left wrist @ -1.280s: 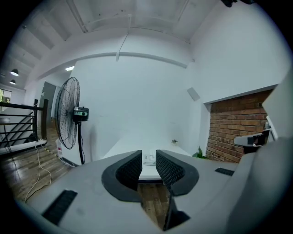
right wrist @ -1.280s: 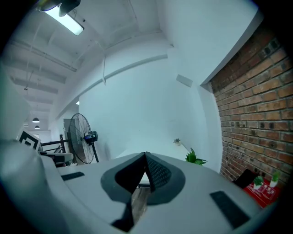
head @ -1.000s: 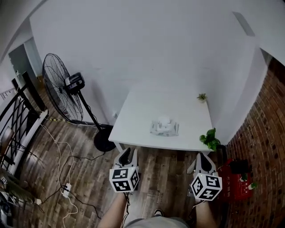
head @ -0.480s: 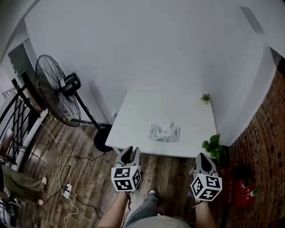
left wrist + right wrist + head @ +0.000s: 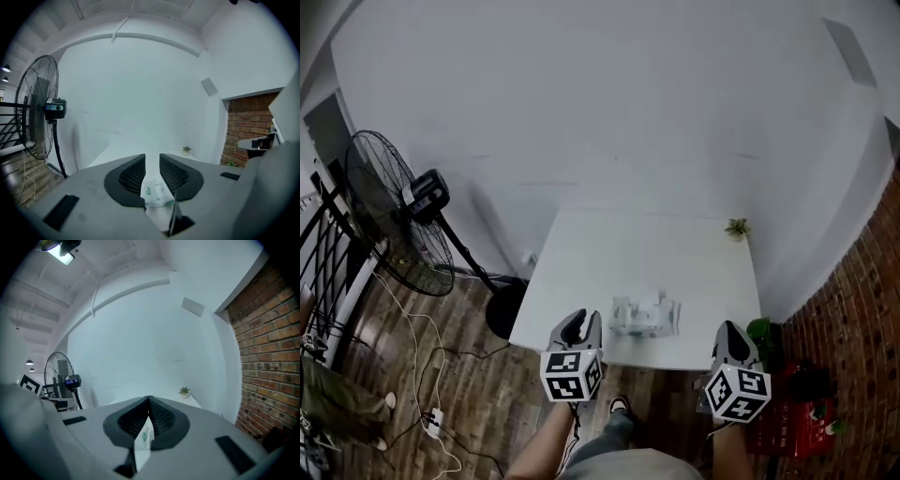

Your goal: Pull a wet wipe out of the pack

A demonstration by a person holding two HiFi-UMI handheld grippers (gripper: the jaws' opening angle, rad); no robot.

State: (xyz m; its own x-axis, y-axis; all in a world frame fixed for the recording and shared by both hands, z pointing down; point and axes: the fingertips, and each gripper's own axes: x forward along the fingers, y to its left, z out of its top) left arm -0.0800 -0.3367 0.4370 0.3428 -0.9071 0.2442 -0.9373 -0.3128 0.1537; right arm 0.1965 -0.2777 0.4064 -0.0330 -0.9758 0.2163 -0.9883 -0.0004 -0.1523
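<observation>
Wipe pack (image 5: 643, 317) lay flat on white table (image 5: 628, 248), lower-centre of head view, close to table's near edge and between the 2 grippers in frame, touching neither. L gripper (image 5: 578, 324) sat lower left of pack w/ tips about at the near edge; its fingers (image 5: 133, 173) were parted by a narrow gap w/ nothing gripped, pack showing beyond, through the gap. R gripper (image 5: 729, 331) sat lower right, farther from pack than L; its fingers (image 5: 161, 416) met at the tips, holding nothing, w/ a sliver of pack visible through the slit lower down. Pack's long axis ran left-right in frame, roughly parallel to near edge; a small white bit stood up from its top, lid or wipe couldn't be told. Table bare around pack on all sides, esp. toward upper part of frame; only other item a small potted plant (image 5: 736, 228) at table's upper-right corner, well apart. Off table: standing fan (image 5: 394, 225) at left of frame, wood floor (image 5: 422, 375) w/ cables at lower left, brick wall (image 5: 862, 319) at right.
</observation>
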